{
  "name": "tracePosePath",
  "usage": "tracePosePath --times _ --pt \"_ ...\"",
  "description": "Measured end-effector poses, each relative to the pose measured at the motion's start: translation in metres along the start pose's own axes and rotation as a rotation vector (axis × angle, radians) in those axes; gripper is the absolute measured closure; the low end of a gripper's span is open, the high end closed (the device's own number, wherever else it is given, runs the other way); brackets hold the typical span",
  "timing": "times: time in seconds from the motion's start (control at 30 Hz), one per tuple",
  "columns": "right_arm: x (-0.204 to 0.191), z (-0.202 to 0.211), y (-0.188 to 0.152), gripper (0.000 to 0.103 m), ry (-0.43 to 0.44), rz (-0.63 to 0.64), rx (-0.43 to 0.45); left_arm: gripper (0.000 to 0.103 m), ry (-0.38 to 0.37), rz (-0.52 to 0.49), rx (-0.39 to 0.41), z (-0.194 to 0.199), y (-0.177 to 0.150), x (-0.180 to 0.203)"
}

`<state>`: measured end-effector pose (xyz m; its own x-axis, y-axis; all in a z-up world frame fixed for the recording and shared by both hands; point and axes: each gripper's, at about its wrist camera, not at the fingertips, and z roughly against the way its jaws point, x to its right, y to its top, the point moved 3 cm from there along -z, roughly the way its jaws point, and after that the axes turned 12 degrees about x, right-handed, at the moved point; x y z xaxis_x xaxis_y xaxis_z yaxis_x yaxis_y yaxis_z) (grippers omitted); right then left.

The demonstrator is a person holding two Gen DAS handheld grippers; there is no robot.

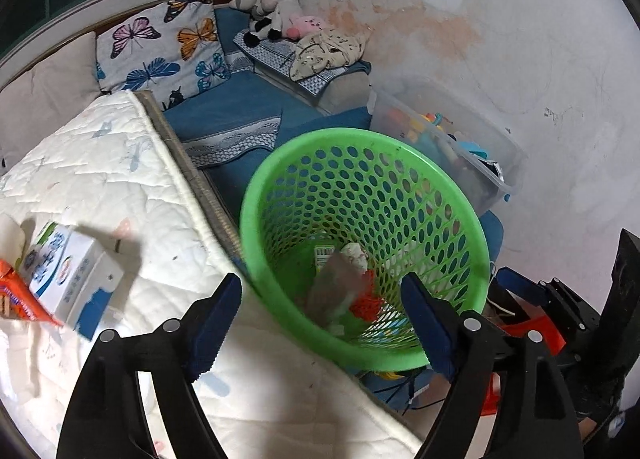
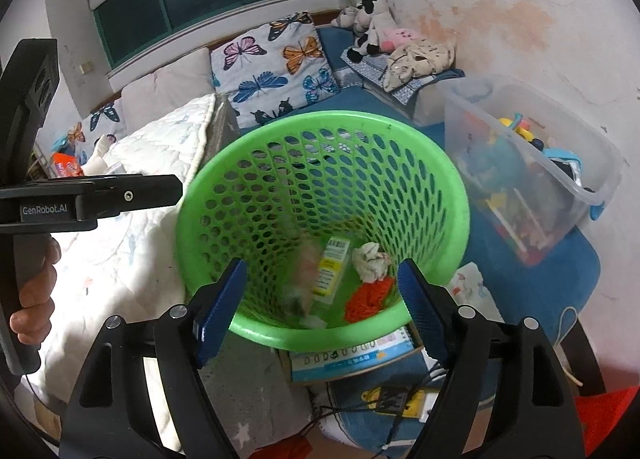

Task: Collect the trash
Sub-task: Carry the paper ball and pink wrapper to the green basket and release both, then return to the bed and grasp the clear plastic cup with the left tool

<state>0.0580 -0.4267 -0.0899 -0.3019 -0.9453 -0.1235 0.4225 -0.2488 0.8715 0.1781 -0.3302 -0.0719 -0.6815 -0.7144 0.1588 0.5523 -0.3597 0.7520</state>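
1. While both tools hang over the green basket, the trash still outside it lies at the far left: a white-and-blue carton and an orange wrapper on the white quilt, close to its left edge.
2. Moving right, the left gripper stands with its jaws wide apart and nothing between the pads; a blurred grey scrap shows below them inside the basket, apparently dropping.
3. Further right, the basket sits off the quilt's right edge, tilted toward the cameras. On its bottom lie a yellow barcoded pack, a crumpled white wad and an orange-red net.
4. The right gripper is likewise spread and empty, over the near rim; a blurred pale piece appears to be falling in.
5. Risks, as I judge them: the leaning, light basket could tip if a jaw knocks its near rim. Small scraps might slip through the holes.
6. Reaching back left for the carton, the left tool could snag the soft quilt along with it.
7. At the far right, the clear toy bin stands just beside the basket, so a careless swing could bump it.
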Motion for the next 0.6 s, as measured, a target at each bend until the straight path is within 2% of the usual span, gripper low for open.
tracePosePath --times 0.3,0.6 --pt "-0.035 0.001 0.006 0.024 0.062 0.046 0.010 0.024 0.112 0.057 0.030 0.040 -0.018 -0.043" --pt "-0.079 -0.006 0.011 0.020 0.134 0.093 0.008 0.024 0.307 0.108 0.070 0.089 -0.039 -0.110"
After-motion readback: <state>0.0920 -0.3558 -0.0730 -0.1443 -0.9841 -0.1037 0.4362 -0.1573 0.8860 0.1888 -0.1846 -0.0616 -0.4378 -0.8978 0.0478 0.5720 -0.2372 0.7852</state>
